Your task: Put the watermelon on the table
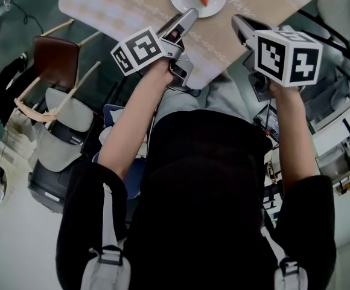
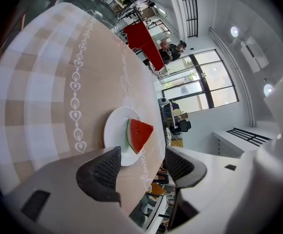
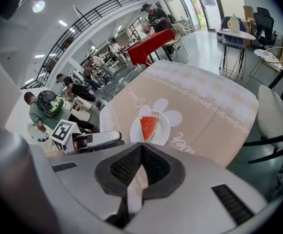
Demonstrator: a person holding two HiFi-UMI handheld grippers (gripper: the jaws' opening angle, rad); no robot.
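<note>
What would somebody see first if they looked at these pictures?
A bright red watermelon slice on a white plate, sitting on the tan table. Next, the two grippers with black-and-white marker cubes hovering near the table's edge: the left gripper open, the right gripper shut on nothing.

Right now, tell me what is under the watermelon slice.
The watermelon slice rests on a white plate, which sits on the beige patterned tablecloth. The plate's surface directly beneath the slice is covered, so it cannot be seen.

Bright daylight from windows point(image 2: 200, 82), strong fisheye distortion, dark vignetted corners, sharp focus.
</note>
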